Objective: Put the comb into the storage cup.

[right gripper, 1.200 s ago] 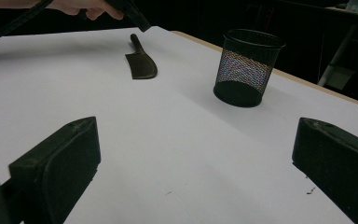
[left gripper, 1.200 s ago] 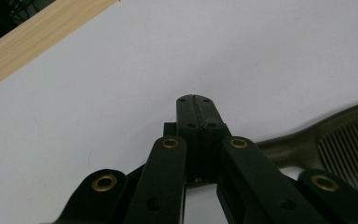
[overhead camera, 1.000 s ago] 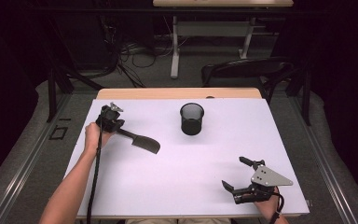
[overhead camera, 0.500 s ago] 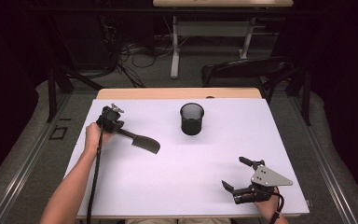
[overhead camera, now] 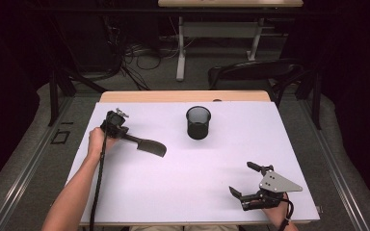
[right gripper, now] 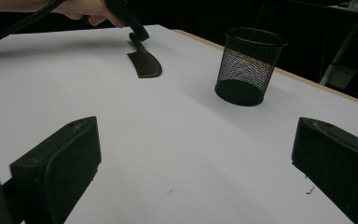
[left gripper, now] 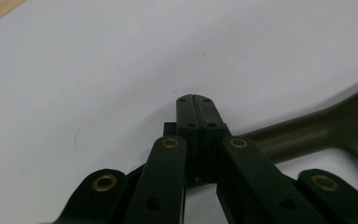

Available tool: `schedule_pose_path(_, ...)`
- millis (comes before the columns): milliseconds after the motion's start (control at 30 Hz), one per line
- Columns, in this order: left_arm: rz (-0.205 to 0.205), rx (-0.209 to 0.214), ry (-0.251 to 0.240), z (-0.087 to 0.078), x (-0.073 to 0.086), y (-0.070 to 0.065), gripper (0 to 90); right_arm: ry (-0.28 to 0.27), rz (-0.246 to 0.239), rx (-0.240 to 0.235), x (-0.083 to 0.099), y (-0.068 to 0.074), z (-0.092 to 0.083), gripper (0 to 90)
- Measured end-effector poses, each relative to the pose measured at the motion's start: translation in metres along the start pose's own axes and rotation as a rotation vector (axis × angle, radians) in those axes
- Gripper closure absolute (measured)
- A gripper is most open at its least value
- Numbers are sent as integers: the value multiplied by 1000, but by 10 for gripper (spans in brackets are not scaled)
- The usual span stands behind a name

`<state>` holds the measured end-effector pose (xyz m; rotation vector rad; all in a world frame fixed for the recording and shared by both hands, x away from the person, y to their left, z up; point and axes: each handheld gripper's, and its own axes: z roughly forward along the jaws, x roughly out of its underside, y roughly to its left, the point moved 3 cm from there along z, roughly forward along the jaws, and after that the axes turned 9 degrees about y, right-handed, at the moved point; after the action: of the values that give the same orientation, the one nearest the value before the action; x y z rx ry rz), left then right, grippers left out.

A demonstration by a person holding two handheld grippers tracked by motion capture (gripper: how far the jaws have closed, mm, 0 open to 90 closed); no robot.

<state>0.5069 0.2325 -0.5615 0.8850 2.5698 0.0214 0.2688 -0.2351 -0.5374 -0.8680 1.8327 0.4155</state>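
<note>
High view: we see left gripper (overhead camera: 131, 138) clamped on spatula (overhead camera: 150, 147) at left-center; lift level toward cup (overhead camera: 198, 122); right gripper (overhead camera: 244, 180) gapes.

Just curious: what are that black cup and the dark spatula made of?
The cup looks like black metal mesh: you see through its walls. The spatula seems matte dark plastic, smooth and dull, though coated metal can't be ruled out.
</note>
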Motion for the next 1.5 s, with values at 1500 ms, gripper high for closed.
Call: schedule_pose_path(1500, 40, 35, 51, -8, 12, -10, 900, -2, 6, -7, 0, 1, 1, 8)
